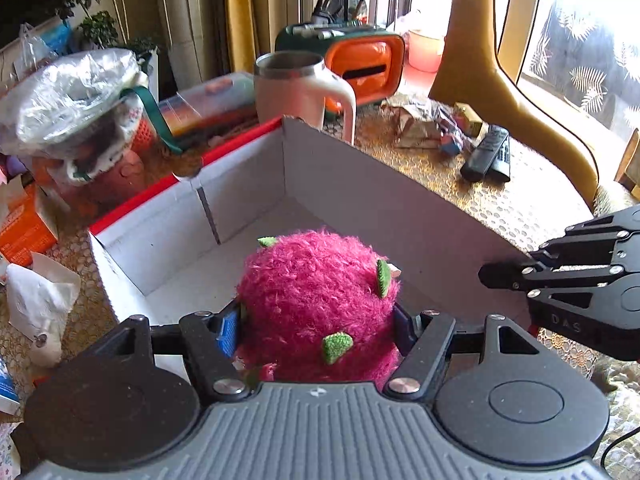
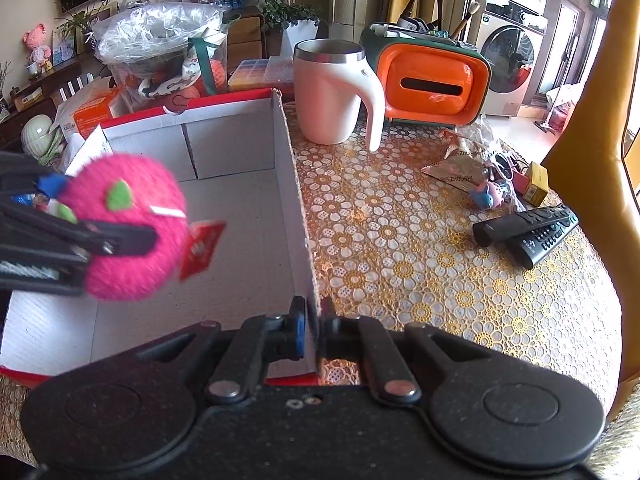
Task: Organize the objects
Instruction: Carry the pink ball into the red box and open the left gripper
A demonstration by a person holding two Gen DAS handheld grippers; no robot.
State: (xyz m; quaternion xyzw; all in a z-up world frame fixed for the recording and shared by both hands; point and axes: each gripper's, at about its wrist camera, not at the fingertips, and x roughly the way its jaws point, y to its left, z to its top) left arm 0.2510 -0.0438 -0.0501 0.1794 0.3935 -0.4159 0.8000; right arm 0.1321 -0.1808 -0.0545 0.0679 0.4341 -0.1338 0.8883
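Floral gold tablecloth [image 2: 400, 248] under a white cardboard box [image 2: 240, 208] with red outer faces; cream mug [image 2: 332, 92] at 12 o'clock behind it. Both my grippers pitch steeply down. Left gripper [image 1: 316, 328] clamps the fuzzy pink plush ball [image 1: 316, 300] with its jaws wide, above the box interior; roundish, no clear long axis, green spikes outward. Right gripper [image 2: 314, 332] is pinched on the box's right wall edge at 6 o'clock.

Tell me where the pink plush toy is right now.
The pink plush toy is clamped in the left hand-held gripper, above the open cardboard box, left of the wall the right hand-held gripper pinches.
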